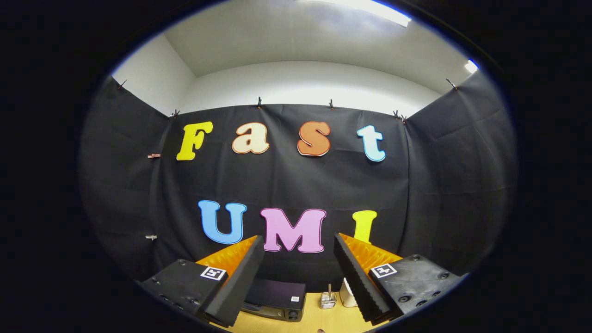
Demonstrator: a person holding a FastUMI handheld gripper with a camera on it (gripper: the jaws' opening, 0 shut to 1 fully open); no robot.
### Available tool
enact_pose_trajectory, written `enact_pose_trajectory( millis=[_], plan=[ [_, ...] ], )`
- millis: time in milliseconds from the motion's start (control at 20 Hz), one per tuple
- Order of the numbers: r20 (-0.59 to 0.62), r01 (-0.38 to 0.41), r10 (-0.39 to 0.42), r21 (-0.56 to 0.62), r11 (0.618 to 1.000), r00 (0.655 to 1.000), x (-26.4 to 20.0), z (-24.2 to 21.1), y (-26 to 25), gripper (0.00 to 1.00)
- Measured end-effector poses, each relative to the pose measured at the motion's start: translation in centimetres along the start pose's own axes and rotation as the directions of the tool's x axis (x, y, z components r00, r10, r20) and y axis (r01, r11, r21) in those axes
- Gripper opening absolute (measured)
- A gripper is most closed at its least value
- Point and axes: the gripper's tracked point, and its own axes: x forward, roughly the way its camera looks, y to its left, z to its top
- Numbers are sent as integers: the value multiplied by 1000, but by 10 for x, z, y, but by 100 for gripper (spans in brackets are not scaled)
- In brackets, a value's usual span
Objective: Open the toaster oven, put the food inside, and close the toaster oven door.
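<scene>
My gripper (298, 247) is held high and open, with a wide gap and nothing between its fingers. It looks at the booth's black cloth wall. Far below, between the fingers, the black toaster oven (276, 299) stands on a wooden table (319, 321) against the cloth. I see its top and the upper strip of its front; whether its door is open or shut I cannot tell. The food is hidden from me.
A small glass jar (328, 299) with a stick in it stands to the right of the oven. A white cup (347, 295) sits beside the jar, partly behind my right finger. Cloth walls close in the left and right sides.
</scene>
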Motion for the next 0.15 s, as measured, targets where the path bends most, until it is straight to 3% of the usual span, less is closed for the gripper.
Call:
enact_pose_trajectory(
  millis=[150],
  plan=[
    [-4,-5,5,0,1000,1000,2,-1,3,97]
  ],
)
